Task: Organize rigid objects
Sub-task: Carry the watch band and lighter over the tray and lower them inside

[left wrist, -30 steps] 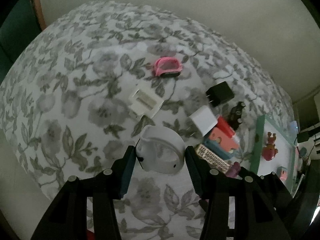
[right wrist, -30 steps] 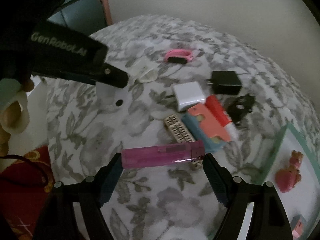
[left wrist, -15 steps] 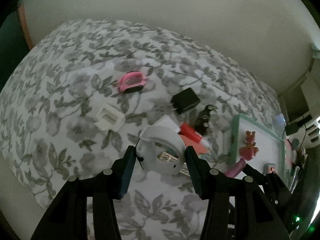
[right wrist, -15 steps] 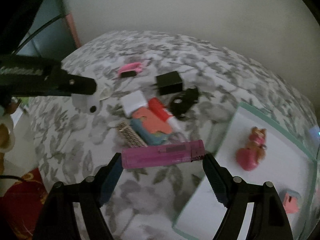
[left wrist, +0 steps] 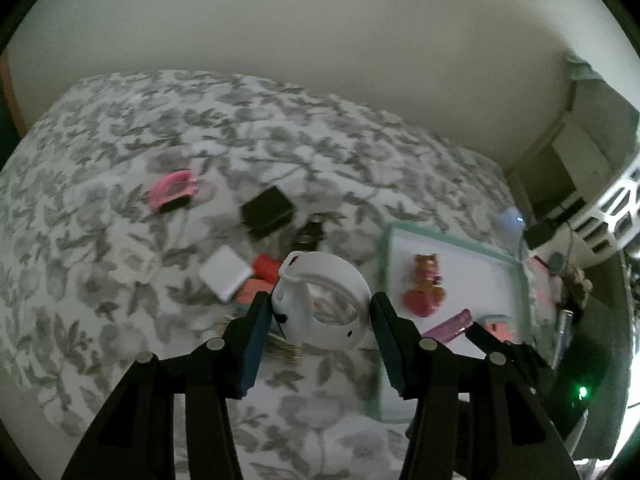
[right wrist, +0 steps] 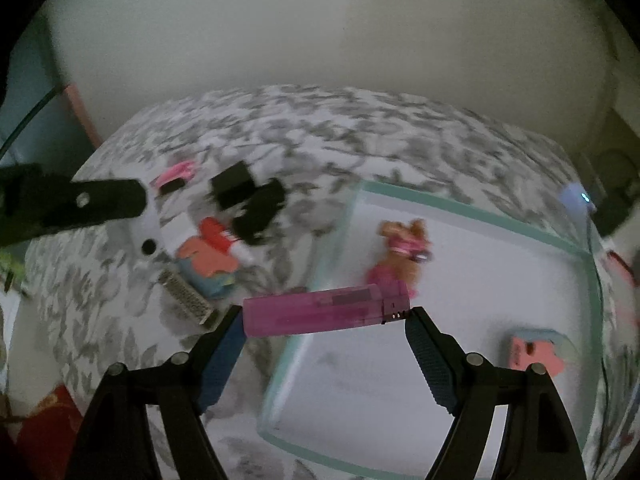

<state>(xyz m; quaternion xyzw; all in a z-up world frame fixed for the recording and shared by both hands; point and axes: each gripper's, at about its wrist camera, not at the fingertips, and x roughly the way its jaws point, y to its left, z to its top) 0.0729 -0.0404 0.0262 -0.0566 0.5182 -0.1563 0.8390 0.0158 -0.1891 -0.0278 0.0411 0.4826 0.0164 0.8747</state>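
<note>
Left wrist view: a white looped plastic strap was clamped by the left gripper at lower centre. A translucent purple lighter was held endwise by the right gripper, over the green-rimmed white tray.

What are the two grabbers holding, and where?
Left gripper pinches the white ring-shaped holder by its sides. Right gripper clamps the purple lighter end to end.

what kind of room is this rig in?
Probably a home, not a lab: a table under a floral cloth, household odds and ends like a black charger and pink toy figure, a plain wall behind.
</note>
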